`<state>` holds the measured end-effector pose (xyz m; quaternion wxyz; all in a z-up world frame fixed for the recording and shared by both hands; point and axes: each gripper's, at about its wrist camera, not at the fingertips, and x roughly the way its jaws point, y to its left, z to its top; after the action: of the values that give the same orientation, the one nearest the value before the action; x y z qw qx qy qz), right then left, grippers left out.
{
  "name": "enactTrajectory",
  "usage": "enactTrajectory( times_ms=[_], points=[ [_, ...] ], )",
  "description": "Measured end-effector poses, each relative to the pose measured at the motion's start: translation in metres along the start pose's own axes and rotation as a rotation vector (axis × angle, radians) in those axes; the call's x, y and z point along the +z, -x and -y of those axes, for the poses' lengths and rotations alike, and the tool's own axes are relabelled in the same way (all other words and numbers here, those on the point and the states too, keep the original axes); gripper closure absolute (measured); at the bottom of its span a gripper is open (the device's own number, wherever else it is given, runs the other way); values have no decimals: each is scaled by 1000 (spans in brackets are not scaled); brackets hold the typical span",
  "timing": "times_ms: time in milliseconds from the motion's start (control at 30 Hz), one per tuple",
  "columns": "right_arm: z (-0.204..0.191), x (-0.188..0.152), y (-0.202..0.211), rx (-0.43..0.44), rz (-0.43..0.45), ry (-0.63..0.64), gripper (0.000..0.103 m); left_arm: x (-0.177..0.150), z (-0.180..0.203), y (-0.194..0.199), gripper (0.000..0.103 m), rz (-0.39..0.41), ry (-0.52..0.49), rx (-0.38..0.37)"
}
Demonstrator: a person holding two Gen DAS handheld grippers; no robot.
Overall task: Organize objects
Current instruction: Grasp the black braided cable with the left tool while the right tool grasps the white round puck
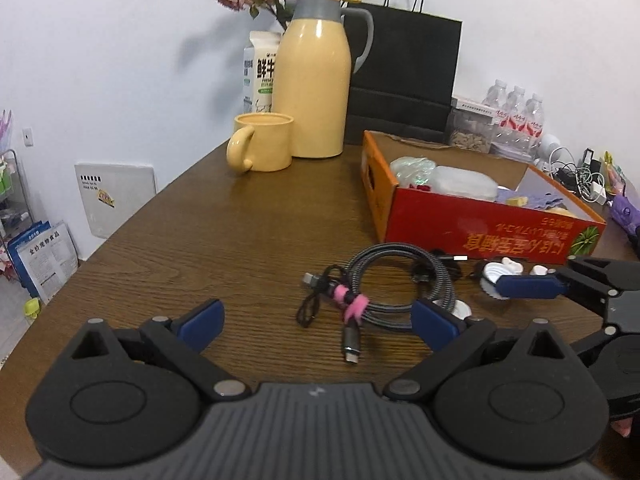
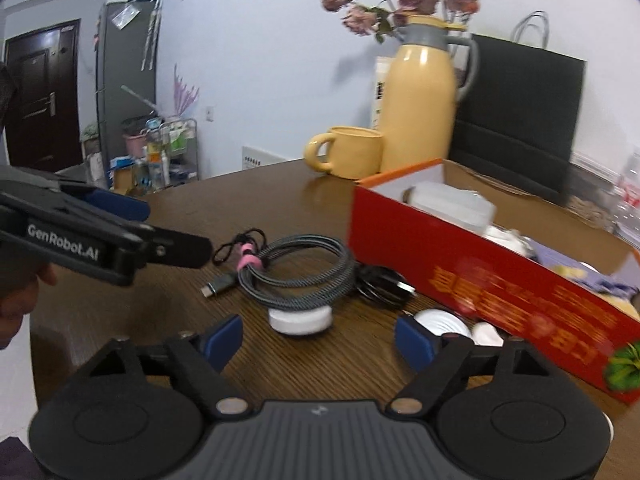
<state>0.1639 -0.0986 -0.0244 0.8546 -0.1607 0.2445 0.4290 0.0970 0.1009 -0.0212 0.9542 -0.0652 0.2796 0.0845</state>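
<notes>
On a wooden table (image 1: 240,220), a coiled braided cable (image 1: 400,284) bound by a pink strap (image 1: 354,306) lies before a red box (image 1: 492,220), looking light and floppy, best pinched at the strap, while both the left gripper (image 1: 320,320) and the right gripper (image 2: 320,340) stand open and empty.

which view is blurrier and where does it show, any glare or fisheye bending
Right wrist view: motion blur smears the red cardboard box lettering and the black paper bag. Left wrist view: sharp, with a soft highlight on the tall yellow thermos jug and crisp braided grey cable coil. Both: fisheye curves the brown wooden table edge, corners vignetted dark.
</notes>
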Motion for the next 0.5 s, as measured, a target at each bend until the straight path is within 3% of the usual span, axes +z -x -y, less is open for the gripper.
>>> enactTrajectory(
  times_ms=[200, 367, 500],
  points=[
    [1, 3, -19, 17, -39, -14, 32, 7, -6, -28, 3, -37, 14, -1],
    [4, 0, -21, 30, -48, -29, 44, 14, -4, -49, 3, -72, 7, 6],
    [5, 1, -23, 39, -48, -35, 46, 20, -1, -66, 7, -103, -3, 20]
  ],
)
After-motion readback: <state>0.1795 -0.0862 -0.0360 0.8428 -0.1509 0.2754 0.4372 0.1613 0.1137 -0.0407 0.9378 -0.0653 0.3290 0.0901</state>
